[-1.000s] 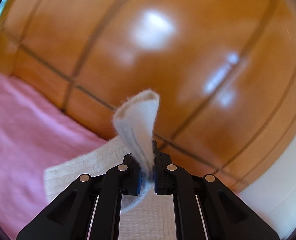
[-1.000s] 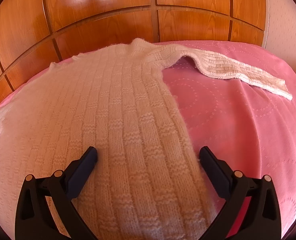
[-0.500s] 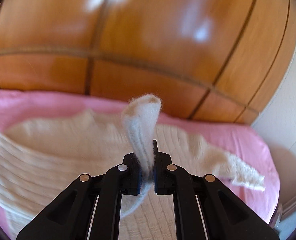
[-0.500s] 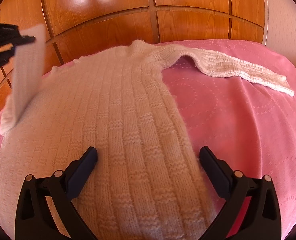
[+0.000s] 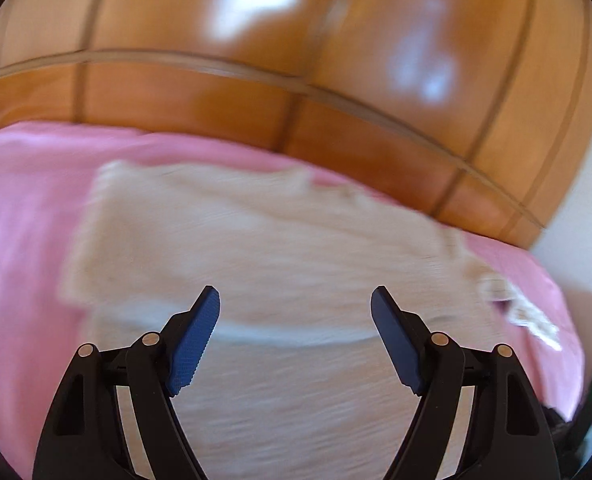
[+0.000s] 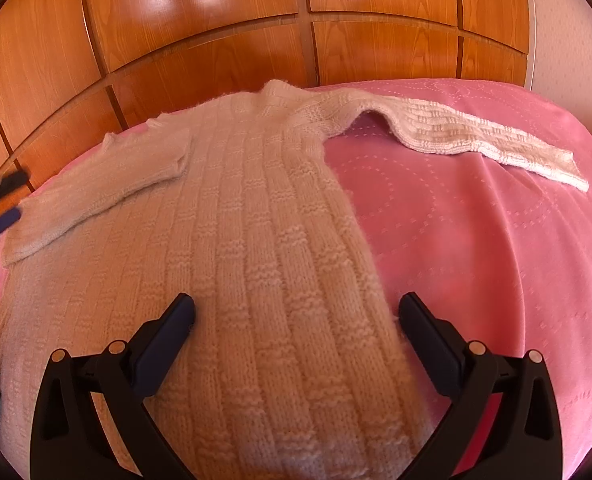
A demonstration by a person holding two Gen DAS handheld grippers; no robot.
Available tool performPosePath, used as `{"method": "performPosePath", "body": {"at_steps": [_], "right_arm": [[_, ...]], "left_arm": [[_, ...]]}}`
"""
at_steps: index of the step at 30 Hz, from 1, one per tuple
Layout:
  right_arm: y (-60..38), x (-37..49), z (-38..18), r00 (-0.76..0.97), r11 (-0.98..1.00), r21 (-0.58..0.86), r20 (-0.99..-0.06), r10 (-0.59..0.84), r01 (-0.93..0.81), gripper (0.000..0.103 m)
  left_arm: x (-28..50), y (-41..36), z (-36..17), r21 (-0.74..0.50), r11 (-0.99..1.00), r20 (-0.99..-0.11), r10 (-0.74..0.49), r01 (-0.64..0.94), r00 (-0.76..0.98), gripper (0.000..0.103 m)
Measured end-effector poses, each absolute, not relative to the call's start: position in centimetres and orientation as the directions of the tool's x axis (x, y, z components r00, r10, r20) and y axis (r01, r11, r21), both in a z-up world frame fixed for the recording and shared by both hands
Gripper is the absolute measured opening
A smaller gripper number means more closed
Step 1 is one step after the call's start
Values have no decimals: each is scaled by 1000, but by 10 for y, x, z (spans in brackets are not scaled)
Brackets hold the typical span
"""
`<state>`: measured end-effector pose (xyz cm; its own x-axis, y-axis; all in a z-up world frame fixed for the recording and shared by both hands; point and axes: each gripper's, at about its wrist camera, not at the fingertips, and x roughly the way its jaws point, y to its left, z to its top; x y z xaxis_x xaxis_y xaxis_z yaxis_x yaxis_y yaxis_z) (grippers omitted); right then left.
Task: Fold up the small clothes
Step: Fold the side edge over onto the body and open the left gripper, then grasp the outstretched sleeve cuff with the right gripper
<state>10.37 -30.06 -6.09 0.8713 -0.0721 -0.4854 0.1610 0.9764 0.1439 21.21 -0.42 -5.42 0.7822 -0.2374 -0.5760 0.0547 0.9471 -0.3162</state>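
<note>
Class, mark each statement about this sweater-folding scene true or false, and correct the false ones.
1. The sweater lies on a pink bedspread. True.
2. Both sleeves stretch out sideways. False: the right sleeve is stretched out, while the left sleeve is folded over the body.
3. The left gripper grips a sleeve. False: its jaws are opening, nothing between them.
4. The right gripper is open. True.
</note>
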Motion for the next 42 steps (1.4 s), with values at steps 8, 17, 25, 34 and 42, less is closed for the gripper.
{"method": "performPosePath", "body": {"at_steps": [8,17,25,34,42], "right_arm": [[-300,104,-60,871,976,141,-486,-76,163,101],[-301,102,-59,871,976,143,-486,-76,165,101],[-322,89,-54,887,951,280,-461,16,128,101],[-436,81,-54,918,751,630,-387,83,198,72],[-524,97,-52,952,561,790,-307,14,247,67]], "left_arm": [[209,49,-89,-437,889,-643,-204,-135,738,78],[213,25,-91,-266,959,-720,-126,-103,682,86],[202,23,-89,-218,969,-722,-81,-115,687,86],[207,23,-93,-255,964,-726,-138,-77,674,96],[207,21,-95,-255,965,-725,-148,-63,673,99]]}}
